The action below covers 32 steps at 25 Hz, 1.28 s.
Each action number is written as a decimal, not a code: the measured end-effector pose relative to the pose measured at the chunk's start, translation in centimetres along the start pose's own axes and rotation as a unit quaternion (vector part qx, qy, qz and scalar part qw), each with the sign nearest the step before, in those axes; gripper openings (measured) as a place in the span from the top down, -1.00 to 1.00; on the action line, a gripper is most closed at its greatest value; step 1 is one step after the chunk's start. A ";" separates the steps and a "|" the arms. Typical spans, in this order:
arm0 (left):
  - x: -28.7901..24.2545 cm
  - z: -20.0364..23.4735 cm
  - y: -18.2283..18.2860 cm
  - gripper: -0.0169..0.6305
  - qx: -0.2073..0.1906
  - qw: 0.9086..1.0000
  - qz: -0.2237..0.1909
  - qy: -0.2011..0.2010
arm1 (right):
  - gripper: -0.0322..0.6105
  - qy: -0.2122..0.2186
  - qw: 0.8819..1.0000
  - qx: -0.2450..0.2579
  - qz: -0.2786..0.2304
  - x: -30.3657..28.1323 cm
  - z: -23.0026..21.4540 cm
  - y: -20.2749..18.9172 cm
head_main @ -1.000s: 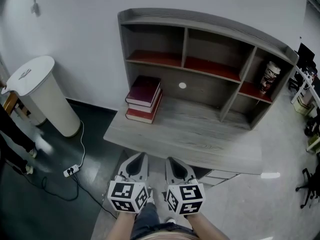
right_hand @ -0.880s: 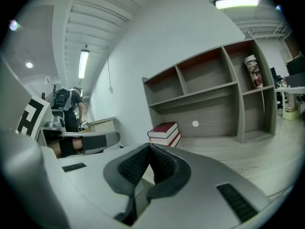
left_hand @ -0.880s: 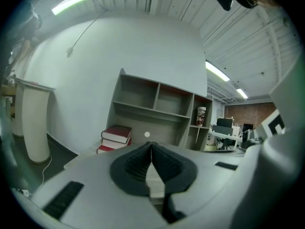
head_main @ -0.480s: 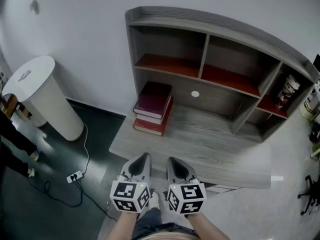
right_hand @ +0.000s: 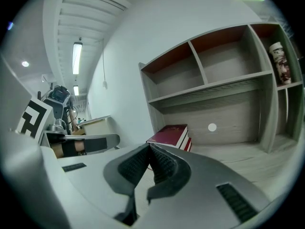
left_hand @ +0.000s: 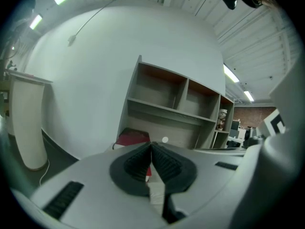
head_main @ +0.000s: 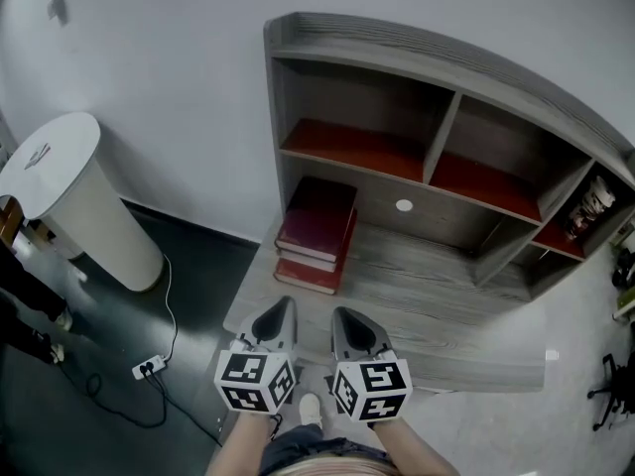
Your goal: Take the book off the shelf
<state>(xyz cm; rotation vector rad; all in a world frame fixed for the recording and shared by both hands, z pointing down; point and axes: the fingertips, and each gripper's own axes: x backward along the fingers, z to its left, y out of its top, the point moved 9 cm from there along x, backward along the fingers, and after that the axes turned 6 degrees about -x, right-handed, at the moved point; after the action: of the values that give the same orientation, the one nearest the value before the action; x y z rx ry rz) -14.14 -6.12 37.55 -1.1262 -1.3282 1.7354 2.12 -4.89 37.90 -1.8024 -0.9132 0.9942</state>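
Note:
A stack of dark red books (head_main: 319, 232) lies flat on the grey desk (head_main: 446, 305), under the left end of the wooden shelf unit (head_main: 437, 117). The top book (right_hand: 170, 134) is maroon with white page edges, and it also shows in the left gripper view (left_hand: 132, 138). My left gripper (head_main: 281, 308) and right gripper (head_main: 342, 314) hover side by side at the desk's near edge, a short way in front of the stack. Both are shut with nothing between their jaws.
A white round bin (head_main: 69, 201) stands on the dark floor at the left, with a cable and power strip (head_main: 149, 367) beside it. A patterned cup (head_main: 591, 206) sits in the shelf's right compartment. A white round cap (head_main: 403, 205) marks the shelf's back panel.
The view has swung left and nearer, so the shelf and books sit further right and larger in the picture. Both grippers stay shut and side by side at the desk's near edge.

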 end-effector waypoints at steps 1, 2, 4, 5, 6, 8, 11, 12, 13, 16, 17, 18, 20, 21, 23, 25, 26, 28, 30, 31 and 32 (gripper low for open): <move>-0.6 0.6 0.2 0.91 0.001 1.000 -0.001 -0.004 | 0.88 -0.003 1.000 0.000 0.000 -0.7 0.0 0.2; -1.1 1.2 0.4 0.91 0.002 1.000 -0.001 -0.008 | 0.88 -0.006 1.000 0.001 -0.001 -1.4 0.0 0.4; -2.2 2.2 0.7 0.91 0.002 1.000 0.001 -0.013 | 0.88 -0.013 1.000 0.000 0.000 -2.6 0.0 0.6; -2.8 2.7 0.8 0.91 0.002 1.000 0.002 -0.015 | 0.88 -0.017 1.000 -0.001 0.001 -3.2 0.0 0.7; -3.3 3.2 1.0 0.91 0.002 1.000 0.004 -0.018 | 0.88 -0.020 1.000 -0.002 0.002 -3.7 -0.1 0.8; -4.3 3.9 1.1 0.91 0.007 1.000 0.009 -0.026 | 0.88 -0.027 1.000 -0.003 0.003 -4.6 -0.1 1.0; -5.6 4.8 1.1 0.91 0.010 0.999 0.016 -0.036 | 0.88 -0.035 0.999 -0.003 0.005 -5.8 -0.2 1.3; -6.0 5.0 1.1 0.91 0.009 0.999 0.018 -0.039 | 0.88 -0.038 0.999 -0.004 0.006 -6.1 -0.3 1.3; -6.3 5.2 1.2 0.91 0.008 0.999 0.020 -0.041 | 0.88 -0.040 0.999 -0.004 0.008 -6.5 -0.4 1.3; -7.3 5.8 1.3 0.91 0.002 0.999 0.026 -0.046 | 0.88 -0.045 0.999 -0.008 0.012 -7.5 -0.5 1.4; -7.6 6.0 1.3 0.91 -0.001 0.998 0.029 -0.048 | 0.88 -0.047 0.999 -0.009 0.013 -7.8 -0.6 1.4; -7.9 6.2 1.3 0.91 -0.004 0.998 0.032 -0.050 | 0.88 -0.049 0.999 -0.009 0.015 -8.1 -0.6 1.4; -8.4 6.8 1.2 0.91 -0.006 0.998 0.038 -0.051 | 0.88 -0.056 0.998 -0.011 0.016 -8.6 -0.8 1.4; -8.6 7.1 1.2 0.91 -0.007 0.998 0.040 -0.049 | 0.88 -0.060 0.998 -0.013 0.016 -8.8 -1.0 1.5; -9.2 7.7 1.3 0.91 -0.006 0.998 0.043 -0.045 | 0.88 -0.069 0.997 -0.014 0.016 -9.3 -1.4 1.8; -9.8 8.3 1.4 0.91 0.000 0.998 0.046 -0.040 | 0.88 -0.078 0.997 -0.013 0.017 -9.8 -2.0 2.2; -10.1 8.7 1.4 0.91 0.003 0.998 0.048 -0.036 | 0.88 -0.083 0.996 -0.012 0.019 -10.1 -2.2 2.3; -10.7 9.3 1.5 0.90 0.010 0.998 0.052 -0.029 | 0.88 -0.093 0.995 -0.011 0.024 -10.8 -2.7 2.6; -11.3 10.0 1.6 0.88 0.018 0.998 0.055 -0.023 | 0.88 -0.098 0.995 -0.012 0.028 -11.5 -3.1 2.8; -11.6 10.2 1.6 0.85 0.021 0.998 0.057 -0.020 | 0.88 -0.098 0.995 -0.012 0.029 -11.8 -3.3 2.9; -12.0 10.5 1.7 0.85 0.023 0.998 0.059 -0.017 | 0.88 -0.097 0.995 -0.011 0.030 -12.1 -3.4 3.1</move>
<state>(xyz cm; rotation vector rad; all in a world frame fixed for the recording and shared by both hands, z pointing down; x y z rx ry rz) -18.89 -21.19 39.83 -1.1739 -1.2585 1.8686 0.72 -17.70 39.35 -1.7828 -0.9958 1.2187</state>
